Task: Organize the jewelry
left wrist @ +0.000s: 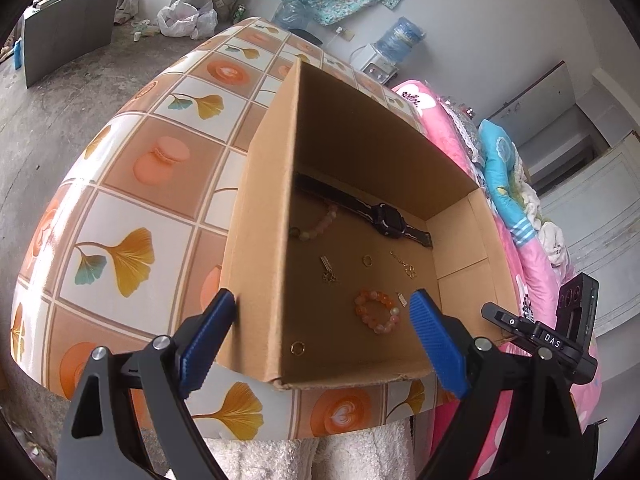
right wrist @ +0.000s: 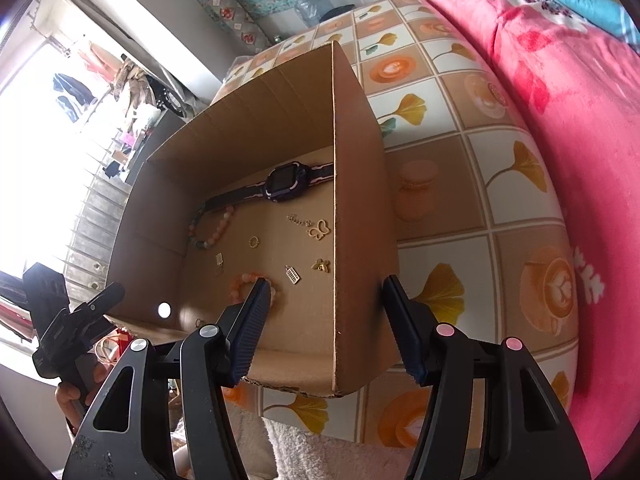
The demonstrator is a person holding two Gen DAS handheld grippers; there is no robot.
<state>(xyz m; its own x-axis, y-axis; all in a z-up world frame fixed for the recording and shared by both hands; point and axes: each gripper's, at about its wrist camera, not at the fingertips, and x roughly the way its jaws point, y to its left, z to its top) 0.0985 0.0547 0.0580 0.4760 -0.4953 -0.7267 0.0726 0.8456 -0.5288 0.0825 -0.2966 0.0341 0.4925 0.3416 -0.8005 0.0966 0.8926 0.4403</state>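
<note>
Jewelry is seen lying loose on the floor of an open cardboard box (left wrist: 264,216), which stands on a patterned tablecloth (left wrist: 132,208).

Left wrist view: a black watch (left wrist: 386,220) is laid along the far wall. A pale bead bracelet (left wrist: 316,228), an orange bead bracelet (left wrist: 376,310), a small gold ring (left wrist: 367,260) and several charms are scattered nearer. The left gripper (left wrist: 322,304) is held with its fingers spread wide, straddling the box's left wall; nothing is pinched.

Right wrist view: the right gripper (right wrist: 326,286) straddles the box's right wall, fingers apart, the wall not visibly pressed. A butterfly charm (right wrist: 319,229) is noted near that wall. A pink blanket (right wrist: 560,92) borders the table.
</note>
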